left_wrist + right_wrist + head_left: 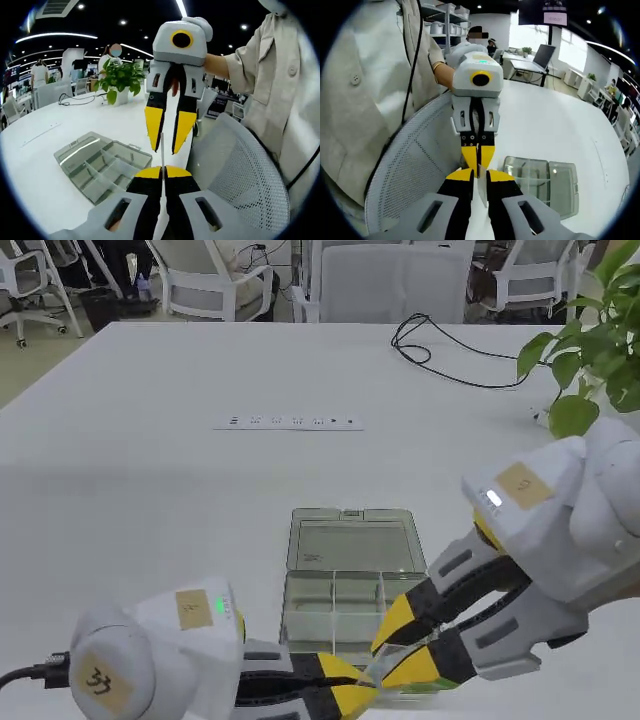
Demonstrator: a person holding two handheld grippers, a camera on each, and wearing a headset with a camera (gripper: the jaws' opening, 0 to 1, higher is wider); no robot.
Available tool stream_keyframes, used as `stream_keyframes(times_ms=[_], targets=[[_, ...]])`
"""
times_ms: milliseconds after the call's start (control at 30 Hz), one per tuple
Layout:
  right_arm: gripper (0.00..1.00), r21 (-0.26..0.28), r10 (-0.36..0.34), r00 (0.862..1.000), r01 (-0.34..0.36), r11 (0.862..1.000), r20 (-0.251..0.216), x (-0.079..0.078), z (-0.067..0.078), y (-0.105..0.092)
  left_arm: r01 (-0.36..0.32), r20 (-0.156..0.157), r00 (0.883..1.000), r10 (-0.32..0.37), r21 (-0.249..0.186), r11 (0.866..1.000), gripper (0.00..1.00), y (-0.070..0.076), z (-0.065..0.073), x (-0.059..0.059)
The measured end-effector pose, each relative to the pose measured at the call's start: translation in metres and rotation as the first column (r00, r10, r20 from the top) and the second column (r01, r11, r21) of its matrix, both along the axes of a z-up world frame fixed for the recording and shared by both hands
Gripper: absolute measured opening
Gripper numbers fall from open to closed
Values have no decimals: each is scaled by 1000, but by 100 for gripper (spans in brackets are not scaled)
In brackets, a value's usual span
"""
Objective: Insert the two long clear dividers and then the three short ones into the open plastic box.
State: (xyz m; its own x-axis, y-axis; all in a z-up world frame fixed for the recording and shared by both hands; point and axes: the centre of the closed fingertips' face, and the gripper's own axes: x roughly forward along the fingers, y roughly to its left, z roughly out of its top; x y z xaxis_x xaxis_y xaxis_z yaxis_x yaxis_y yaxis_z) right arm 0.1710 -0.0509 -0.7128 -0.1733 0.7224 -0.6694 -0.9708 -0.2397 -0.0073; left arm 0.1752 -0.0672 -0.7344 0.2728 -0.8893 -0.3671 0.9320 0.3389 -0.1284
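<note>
Where the left gripper (345, 688) enters at the lower left of the head view, its jaws are clenched on one end of a thin clear divider (482, 189). The divider is held in the air just in front of the open plastic box (300, 612), on the person's side.

Centre: the box lies flat with its lid (350, 540) folded back, away from the person. Clear partitions already cross the tray lengthwise and crosswise, forming a grid of cells; their exact number cannot be counted.

Right: the right gripper (390, 655) meets the divider from the opposite side. In the left gripper view its yellow jaws stand parted, straddling the divider's upper edge without visibly pressing it.

Stage, as judged: several dividers appear seated, while the one in the jaws is not yet in the box. Whether it is a long or a short one cannot be told. Lowering it into its slots remains.

Setting: a wide white table (150, 490) carries a flush strip of small marks (288, 422), perhaps sockets, then a black cable (440, 355) and a green potted plant (590, 350) at far right. White chairs (215, 280) stand beyond. The gripper views show an open office with ceiling lights, a mesh chair back (240, 165) and the person's pale coat (280, 75).
</note>
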Motion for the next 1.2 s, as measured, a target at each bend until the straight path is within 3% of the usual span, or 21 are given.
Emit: stream_keyframes(times_ms=[200,400,600,967,1200], targets=[[6,2,14,998,-14,1000,-56,-9,0,0,52,20,998,-52,-21,998,0,-3,5,-8],[3,1,30,997,-30,1000,-71,-14,0,0,81,40,996,-80,-20,997,0,-4,5,-13],[2,13,38,998,-38,999,-55,-13,2,1,77,47,996,-76,-29,997,0,-4,7,-11],[2,-17,7,1000,-8,1000,-30,-6,3,4,12,41,999,-9,-73,997,0,-3,12,-2],[2,-42,-11,1000,11,999,-5,2,4,1,-5,44,999,7,-59,998,13,-2,7,0]])
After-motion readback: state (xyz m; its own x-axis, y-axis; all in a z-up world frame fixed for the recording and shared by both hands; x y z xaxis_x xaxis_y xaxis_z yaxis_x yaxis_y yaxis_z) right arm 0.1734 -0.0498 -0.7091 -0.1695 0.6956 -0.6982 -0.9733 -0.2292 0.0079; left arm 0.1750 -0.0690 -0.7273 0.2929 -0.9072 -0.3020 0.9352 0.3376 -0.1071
